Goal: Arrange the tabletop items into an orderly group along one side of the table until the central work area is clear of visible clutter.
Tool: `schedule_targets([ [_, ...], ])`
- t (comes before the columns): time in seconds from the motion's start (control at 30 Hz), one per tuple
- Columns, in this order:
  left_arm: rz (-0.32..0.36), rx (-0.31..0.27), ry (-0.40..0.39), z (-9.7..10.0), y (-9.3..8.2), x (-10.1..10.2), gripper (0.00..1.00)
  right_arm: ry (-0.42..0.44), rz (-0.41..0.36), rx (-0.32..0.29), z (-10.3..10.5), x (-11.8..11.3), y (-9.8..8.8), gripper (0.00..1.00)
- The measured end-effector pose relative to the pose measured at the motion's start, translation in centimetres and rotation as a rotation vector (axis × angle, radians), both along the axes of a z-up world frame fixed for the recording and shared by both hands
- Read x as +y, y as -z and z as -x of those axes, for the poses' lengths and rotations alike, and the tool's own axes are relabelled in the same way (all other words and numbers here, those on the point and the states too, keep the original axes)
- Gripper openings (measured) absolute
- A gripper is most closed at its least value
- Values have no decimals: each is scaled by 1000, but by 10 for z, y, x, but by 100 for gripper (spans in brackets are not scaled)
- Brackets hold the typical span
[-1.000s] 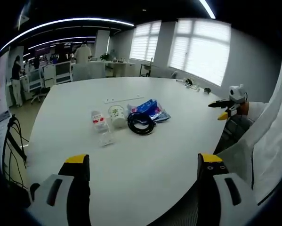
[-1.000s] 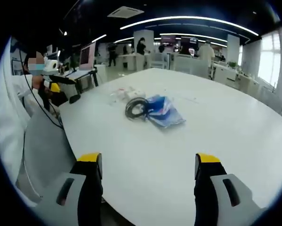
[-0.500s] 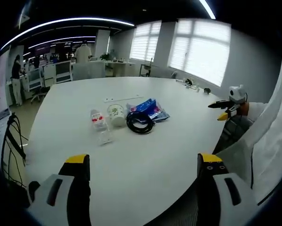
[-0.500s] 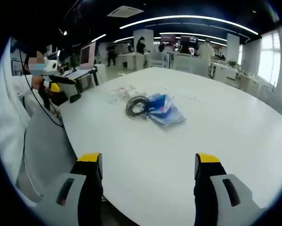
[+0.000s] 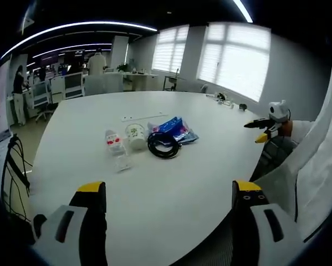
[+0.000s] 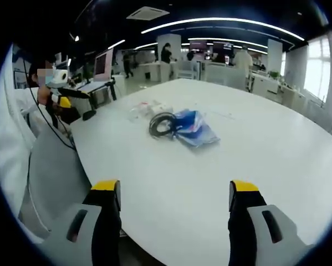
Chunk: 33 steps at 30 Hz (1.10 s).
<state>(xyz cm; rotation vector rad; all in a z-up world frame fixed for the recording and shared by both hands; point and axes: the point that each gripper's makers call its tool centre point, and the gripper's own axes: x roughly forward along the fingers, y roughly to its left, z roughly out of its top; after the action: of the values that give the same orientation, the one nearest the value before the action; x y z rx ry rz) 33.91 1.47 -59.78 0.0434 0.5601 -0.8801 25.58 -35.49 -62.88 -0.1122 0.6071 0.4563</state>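
In the left gripper view, the left tool (image 5: 169,199) is spread wide and holds nothing, hovering at the white worktop's (image 5: 171,191) near edge. At 12 o'clock the clutter bunches mid-worktop: a black cable coil (image 5: 164,145), a blue packet (image 5: 174,128), a paper cup (image 5: 136,136) and a small clear bottle (image 5: 115,143), with bare surface all round.

In the right gripper view, the right tool (image 6: 174,202) is just as wide and empty. The coil (image 6: 162,126) and packet (image 6: 192,127) lie at 12 o'clock, the worktop's edge (image 6: 93,160) curving past at 9.

I see a white round worktop (image 5: 171,183), a black coiled cable (image 5: 163,145), a blue printed plastic packet (image 5: 175,128), and yellow-tipped black jaws.
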Motion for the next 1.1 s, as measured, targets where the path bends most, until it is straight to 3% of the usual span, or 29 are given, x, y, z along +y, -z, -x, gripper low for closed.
schedule_targets([
  [0.6,3,1,1,-4,-2,0,96,-1,6,2,-4,-3,-2,79],
  [1.1,3,-10,-1,-9,-7,2,96,-33,9,-8,-18,7,-8,79],
])
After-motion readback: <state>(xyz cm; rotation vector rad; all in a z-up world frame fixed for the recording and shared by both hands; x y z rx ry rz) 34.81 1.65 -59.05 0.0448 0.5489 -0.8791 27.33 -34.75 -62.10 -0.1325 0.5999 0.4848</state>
